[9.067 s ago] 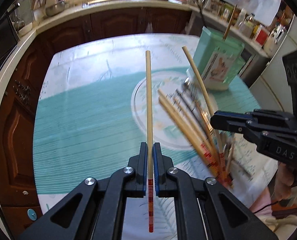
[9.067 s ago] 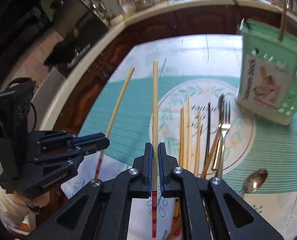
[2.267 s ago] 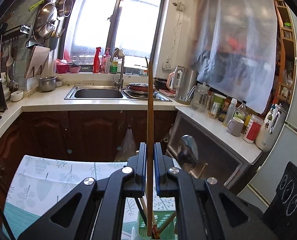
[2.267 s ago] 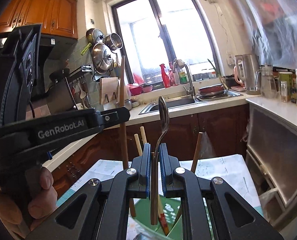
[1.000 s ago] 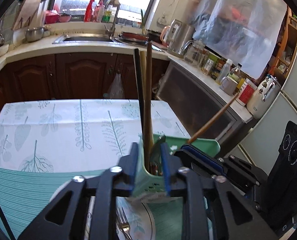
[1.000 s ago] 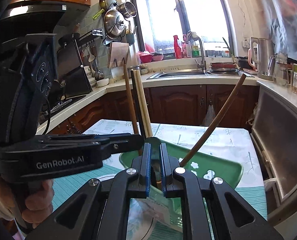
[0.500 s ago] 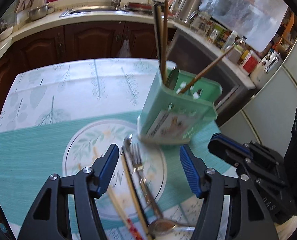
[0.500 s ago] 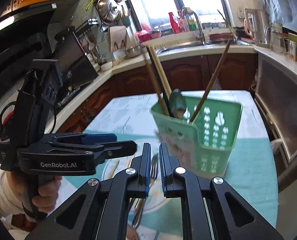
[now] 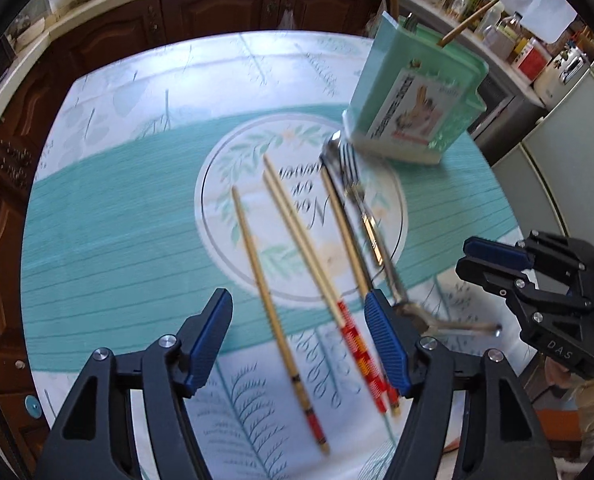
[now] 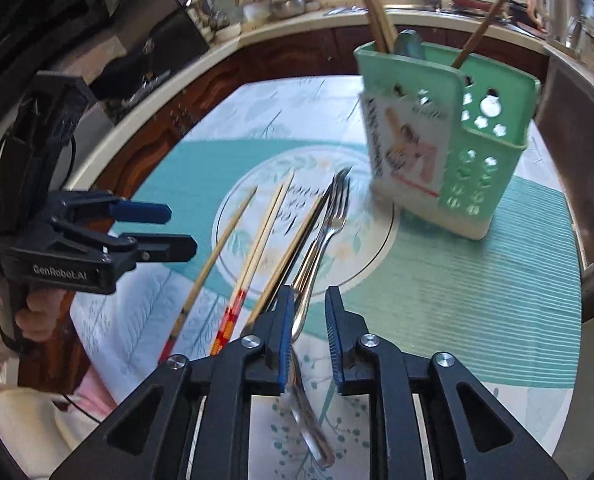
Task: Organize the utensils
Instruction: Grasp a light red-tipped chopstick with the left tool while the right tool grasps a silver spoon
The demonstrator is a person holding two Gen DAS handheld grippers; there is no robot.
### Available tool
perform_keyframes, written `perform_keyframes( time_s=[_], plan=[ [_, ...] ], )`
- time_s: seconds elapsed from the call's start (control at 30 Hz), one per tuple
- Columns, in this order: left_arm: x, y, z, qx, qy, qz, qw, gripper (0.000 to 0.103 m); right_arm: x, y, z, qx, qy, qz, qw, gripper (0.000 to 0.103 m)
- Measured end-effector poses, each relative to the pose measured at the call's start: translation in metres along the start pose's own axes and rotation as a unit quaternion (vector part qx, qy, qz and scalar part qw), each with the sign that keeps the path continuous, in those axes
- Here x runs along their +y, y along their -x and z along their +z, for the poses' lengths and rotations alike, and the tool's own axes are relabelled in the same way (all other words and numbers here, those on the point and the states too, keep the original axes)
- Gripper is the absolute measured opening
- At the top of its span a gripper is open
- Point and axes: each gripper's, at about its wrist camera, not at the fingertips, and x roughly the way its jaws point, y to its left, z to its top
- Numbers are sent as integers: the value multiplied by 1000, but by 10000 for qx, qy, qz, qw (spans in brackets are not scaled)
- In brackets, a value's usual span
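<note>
While jaws opening, chopsticks (image 9: 273, 300) between, untouched.

Motion blur softens the loose chopsticks (image 9: 275, 304) and the fork (image 10: 324, 227) on the tablecloth (image 9: 109, 240), and the print on the green utensil holder (image 10: 449, 148) cannot be read. In the left wrist view, the handle ends of the metal cutlery (image 9: 371, 236) vanish behind the left gripper's (image 9: 299, 336) blue finger pad (image 9: 385, 344), so it looks like two or three pieces, though they cannot be counted. The tops of the chopsticks standing in the holder (image 10: 377, 20) run off the upper edge.
</note>
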Motion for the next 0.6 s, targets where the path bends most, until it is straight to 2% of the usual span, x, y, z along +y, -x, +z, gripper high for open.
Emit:
perform_keyframes(
  time_s=[0.17,0.3,0.43,0.6],
  plan=[
    [9,-15,-17,430,-143,-50,9990,67,22,-25,-5,451,847,151,9953,27],
    [17,-30,-23,749,-96,-122,9971,66,38,-45,-6,804,1616,314,9831,27],
    [25,-40,-22,927,71,-172,9955,52,41,-63,2,1143,2106,347,9702,27],
    [30,-47,-20,1048,170,-186,9942,47,45,-82,7,1544,2605,495,9517,27]
  ],
)
